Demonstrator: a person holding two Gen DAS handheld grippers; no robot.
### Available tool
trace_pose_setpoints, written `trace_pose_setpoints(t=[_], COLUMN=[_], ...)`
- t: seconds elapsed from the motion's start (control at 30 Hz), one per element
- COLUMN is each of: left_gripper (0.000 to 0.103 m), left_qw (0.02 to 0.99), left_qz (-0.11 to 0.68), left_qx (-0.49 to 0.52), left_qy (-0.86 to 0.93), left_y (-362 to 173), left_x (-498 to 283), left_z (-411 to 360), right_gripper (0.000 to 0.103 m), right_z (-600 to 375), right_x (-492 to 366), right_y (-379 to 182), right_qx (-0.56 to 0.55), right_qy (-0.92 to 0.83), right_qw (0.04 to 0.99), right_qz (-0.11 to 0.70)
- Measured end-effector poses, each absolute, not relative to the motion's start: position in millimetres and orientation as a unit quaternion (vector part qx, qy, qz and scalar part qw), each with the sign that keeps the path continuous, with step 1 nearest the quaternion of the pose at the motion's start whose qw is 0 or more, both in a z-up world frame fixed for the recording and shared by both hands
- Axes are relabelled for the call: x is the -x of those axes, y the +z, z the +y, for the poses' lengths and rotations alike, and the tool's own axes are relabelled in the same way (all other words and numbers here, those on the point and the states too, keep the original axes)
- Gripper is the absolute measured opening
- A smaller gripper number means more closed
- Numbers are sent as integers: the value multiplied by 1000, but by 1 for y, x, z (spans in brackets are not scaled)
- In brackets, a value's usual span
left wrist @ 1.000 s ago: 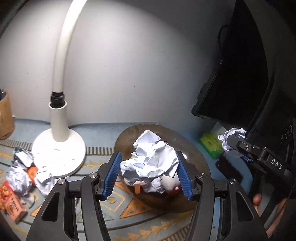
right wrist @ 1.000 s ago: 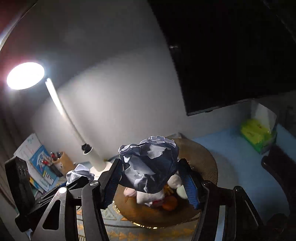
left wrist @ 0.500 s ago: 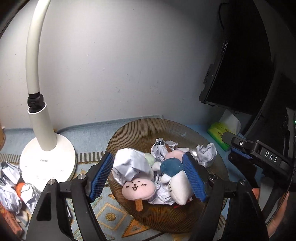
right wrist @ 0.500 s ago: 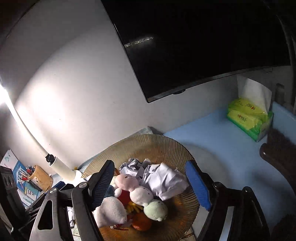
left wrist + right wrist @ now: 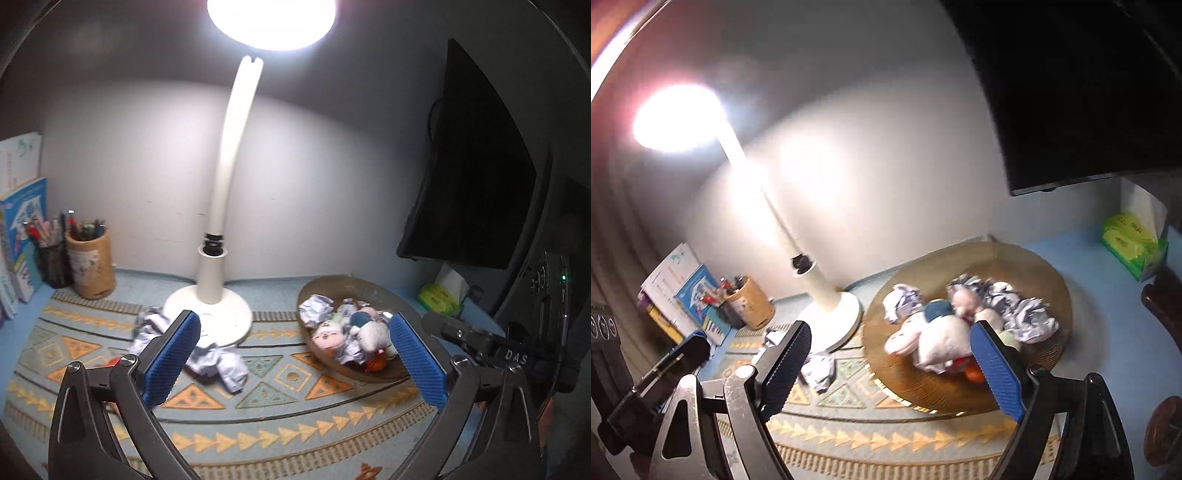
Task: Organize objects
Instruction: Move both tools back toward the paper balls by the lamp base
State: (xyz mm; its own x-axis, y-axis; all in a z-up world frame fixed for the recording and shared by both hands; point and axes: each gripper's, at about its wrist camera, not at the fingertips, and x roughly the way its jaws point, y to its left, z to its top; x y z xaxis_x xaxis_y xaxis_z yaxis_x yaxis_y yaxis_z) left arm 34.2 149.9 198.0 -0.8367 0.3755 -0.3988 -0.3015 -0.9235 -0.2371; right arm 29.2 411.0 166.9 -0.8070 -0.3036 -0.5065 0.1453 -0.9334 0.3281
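Note:
A brown ribbed bowl on the patterned mat holds several crumpled paper balls, small plush toys and something orange. More crumpled paper lies loose on the mat by the lamp base. My left gripper hangs back from the bowl, jaws opening wide, nothing between them. My right gripper is also opening and empty, its right finger in front of the bowl's near side. The right gripper's tip shows at the left wrist view's right edge.
A white desk lamp stands lit left of the bowl. Pen holders and books stand at the far left. A green tissue pack sits under a dark monitor on the right.
Both grippers held paper balls over the bowl a second ago; they opened, the paper dropped into the bowl, and both have pulled back and away from it.

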Motion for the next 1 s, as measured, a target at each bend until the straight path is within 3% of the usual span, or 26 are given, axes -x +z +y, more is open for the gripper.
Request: trace_pose_setpoints(t=[0.27,0.53,1.0], left_gripper=[103,102,102], left_qw=[27,1,30], left_qz=[-110,-132,-149], left_qx=[279,327,337], left_qy=[954,936,929], left_y=[117,47,44], left_x=[-77,-74,-73], left_z=[35,13,8], right_gripper=[90,90,90], right_z=[314,286,264], right_x=[-66,-65,-62], right_y=[84,40,33], right_qx=[-337,-354,-359], right_qy=[-924,-924,-922], right_qw=[171,147,125], right_qz=[-60,-2,70])
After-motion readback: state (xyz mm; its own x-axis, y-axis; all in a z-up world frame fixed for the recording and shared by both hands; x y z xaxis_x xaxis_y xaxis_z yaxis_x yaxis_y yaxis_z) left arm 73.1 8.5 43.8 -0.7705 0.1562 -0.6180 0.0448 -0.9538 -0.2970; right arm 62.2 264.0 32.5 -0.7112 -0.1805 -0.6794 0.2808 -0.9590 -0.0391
